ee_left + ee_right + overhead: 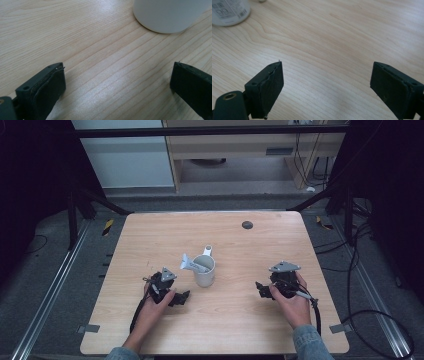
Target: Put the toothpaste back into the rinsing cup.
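The table (220, 315) is evenly lit from overhead, its pale wood bright against a room that falls off to near black at the left and right edges of the high view. Shadows under the cup (204, 270) are short and soft. In the left gripper view, a whitish sheen runs across the grain through the middle of the frame, and the cup's base at upper right looks soft. The high view is slightly grainy.

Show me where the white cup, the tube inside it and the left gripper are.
white cup (205, 276), high view, on its outer wall.
tube (192, 265), high view, on the flat end sticking out over the rim.
left gripper (117, 82), left gripper view, midway between its open jaws.
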Tool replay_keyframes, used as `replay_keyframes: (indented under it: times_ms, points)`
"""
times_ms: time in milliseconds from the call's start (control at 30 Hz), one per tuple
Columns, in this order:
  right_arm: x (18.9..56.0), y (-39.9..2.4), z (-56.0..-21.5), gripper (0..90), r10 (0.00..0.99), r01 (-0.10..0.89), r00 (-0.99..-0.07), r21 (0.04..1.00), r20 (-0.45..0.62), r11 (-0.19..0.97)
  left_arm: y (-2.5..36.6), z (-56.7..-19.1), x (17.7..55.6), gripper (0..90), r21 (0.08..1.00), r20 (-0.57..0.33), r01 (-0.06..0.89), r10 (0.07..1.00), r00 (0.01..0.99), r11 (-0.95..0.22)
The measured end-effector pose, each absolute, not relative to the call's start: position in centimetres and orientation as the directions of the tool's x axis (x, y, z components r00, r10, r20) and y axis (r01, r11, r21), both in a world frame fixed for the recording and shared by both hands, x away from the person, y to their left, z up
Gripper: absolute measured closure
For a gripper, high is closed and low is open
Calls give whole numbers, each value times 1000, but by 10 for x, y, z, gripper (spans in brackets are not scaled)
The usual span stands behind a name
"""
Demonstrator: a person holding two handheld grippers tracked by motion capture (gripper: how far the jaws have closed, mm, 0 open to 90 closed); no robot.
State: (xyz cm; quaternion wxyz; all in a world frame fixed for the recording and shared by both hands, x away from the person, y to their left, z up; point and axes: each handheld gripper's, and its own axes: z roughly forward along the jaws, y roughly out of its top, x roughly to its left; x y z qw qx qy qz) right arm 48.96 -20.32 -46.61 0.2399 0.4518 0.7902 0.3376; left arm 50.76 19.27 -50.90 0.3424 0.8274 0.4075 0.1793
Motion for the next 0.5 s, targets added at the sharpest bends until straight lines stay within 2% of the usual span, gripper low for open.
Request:
replay_keyframes:
  times_ms: [500]
  points:
    - [500, -243, -491, 119, 936, 624, -352, 748, 12, 226, 193, -509, 508, 0, 713, 17, 552, 797, 604, -433]
